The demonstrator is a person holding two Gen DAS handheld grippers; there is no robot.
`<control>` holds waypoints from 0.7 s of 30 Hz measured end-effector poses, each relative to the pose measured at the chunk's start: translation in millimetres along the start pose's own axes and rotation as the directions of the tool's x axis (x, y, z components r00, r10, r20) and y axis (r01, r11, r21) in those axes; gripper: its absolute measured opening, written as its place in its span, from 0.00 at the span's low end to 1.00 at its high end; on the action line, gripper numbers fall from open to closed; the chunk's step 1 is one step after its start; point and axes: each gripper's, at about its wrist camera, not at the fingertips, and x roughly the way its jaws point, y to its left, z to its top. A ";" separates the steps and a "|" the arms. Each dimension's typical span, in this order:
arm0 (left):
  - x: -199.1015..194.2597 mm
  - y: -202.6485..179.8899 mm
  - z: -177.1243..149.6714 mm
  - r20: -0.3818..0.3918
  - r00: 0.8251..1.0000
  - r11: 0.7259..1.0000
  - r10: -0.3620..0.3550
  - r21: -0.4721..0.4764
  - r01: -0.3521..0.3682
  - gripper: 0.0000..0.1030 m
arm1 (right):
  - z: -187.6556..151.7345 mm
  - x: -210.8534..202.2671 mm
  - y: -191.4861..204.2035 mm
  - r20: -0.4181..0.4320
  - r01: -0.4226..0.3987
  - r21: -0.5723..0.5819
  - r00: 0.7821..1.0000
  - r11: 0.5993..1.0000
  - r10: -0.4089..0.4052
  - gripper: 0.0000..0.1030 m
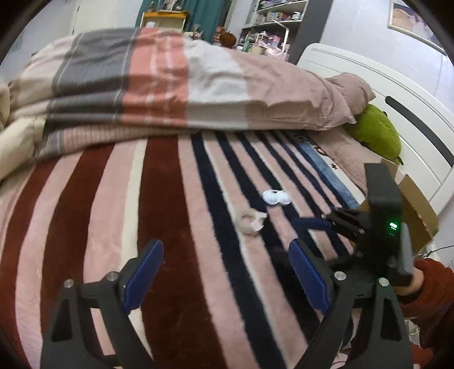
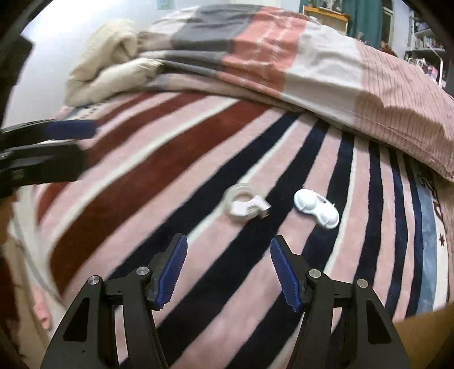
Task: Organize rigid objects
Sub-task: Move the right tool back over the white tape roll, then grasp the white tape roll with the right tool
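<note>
A coiled pale cable with a USB plug point(image 2: 245, 205) and a white two-lobed plastic piece point(image 2: 316, 208) lie side by side on the striped blanket point(image 2: 170, 181). Both also show in the left wrist view, the cable point(image 1: 251, 222) nearer and the white piece point(image 1: 275, 197) beyond it. My right gripper point(image 2: 228, 249) is open and empty, just short of the two objects. My left gripper point(image 1: 225, 257) is open and empty over the blanket, left of them. The right gripper point(image 1: 317, 227) shows at the right of the left wrist view.
A folded quilt point(image 1: 170, 85) lies across the bed behind the blanket. A green plush toy point(image 1: 377, 133) rests by the white headboard point(image 1: 397, 93). A cardboard box point(image 1: 417, 210) sits at the bed's right edge. Shelves point(image 1: 278, 17) stand at the back.
</note>
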 end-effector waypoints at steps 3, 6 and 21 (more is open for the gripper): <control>9.2 8.0 -3.4 -0.014 1.000 1.000 -0.008 -0.020 0.008 0.86 | 3.9 20.3 -8.4 0.010 0.026 0.011 1.000 1.000 -0.026 0.56; 17.3 11.8 -4.8 -0.026 1.000 1.000 -0.011 -0.030 0.010 0.86 | 6.4 34.7 -11.5 0.005 0.020 0.009 1.000 1.000 -0.020 0.56; 14.2 -5.7 -0.7 -0.038 0.999 0.999 -0.036 -0.017 0.035 0.86 | 0.6 10.0 7.1 0.060 -0.071 -0.034 0.996 0.997 0.072 0.34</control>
